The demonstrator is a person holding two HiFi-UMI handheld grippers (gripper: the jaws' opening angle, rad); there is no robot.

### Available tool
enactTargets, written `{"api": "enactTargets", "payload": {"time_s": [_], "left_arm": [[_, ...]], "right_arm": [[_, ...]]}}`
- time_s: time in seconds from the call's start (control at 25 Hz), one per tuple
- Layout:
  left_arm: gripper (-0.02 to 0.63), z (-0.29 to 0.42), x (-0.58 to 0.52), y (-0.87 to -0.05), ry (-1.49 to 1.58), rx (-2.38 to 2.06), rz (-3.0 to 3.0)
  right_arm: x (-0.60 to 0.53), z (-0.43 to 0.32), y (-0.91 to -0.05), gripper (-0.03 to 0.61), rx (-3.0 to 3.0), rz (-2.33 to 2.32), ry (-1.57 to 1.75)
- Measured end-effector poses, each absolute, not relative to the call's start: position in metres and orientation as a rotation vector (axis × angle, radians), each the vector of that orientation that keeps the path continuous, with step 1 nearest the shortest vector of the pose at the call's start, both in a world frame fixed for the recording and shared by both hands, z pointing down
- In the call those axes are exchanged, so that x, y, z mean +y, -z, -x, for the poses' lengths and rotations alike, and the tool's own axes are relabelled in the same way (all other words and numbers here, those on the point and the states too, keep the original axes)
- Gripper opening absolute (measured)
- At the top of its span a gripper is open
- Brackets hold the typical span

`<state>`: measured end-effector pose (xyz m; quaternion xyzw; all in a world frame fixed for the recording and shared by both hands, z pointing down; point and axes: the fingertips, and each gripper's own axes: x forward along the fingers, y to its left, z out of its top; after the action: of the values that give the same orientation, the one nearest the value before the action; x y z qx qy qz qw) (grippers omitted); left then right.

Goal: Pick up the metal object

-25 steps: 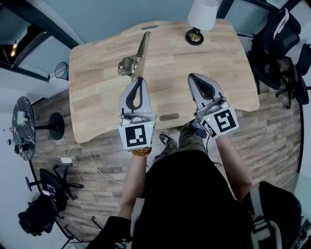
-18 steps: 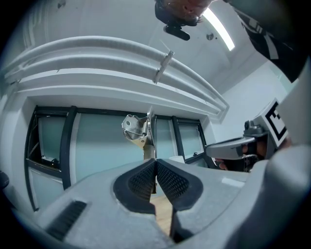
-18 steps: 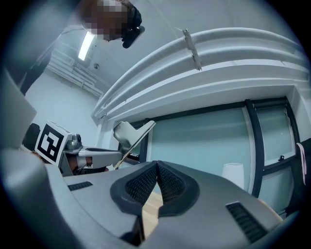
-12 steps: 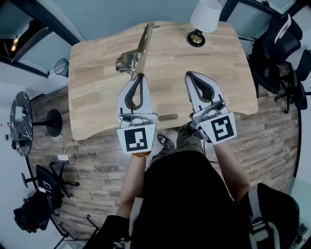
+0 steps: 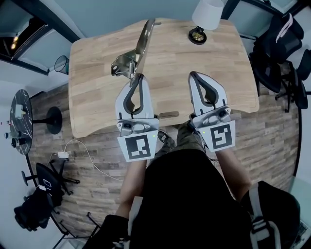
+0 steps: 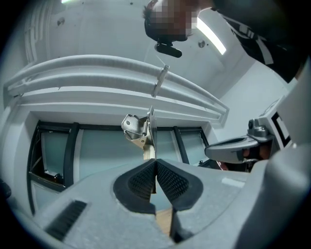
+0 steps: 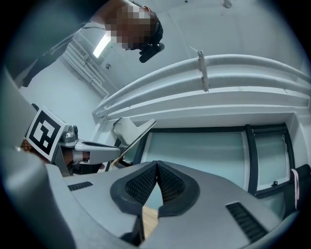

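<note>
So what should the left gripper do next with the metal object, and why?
Probably lift a little higher, grip unchanged: the left gripper is shut on the near end of the long metal object, which juts far ahead of its jaws; the right gripper is shut and empty.

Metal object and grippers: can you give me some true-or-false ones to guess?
1. The left gripper pinches the metal object. True.
2. A lamp with a white shade stands on the table. True.
3. The right gripper holds the lamp. False: its fingers are shut on nothing, well short of the lamp.
4. The metal object is on the floor. False: it is over the table, in the left gripper.
</note>
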<state>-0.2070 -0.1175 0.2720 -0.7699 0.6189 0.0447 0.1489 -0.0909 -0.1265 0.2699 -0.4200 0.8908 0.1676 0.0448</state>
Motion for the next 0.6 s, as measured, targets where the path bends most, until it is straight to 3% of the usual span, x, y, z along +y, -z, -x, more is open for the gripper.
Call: {"api": "enactTargets", "payload": {"time_s": [0.6], "left_arm": [[0.02, 0.211, -0.134, -0.336, -0.054, 1.807, 2.313]], "right_arm": [[-0.139, 0.089, -0.321, -0.009, 2.816, 1.329, -0.583]]}}
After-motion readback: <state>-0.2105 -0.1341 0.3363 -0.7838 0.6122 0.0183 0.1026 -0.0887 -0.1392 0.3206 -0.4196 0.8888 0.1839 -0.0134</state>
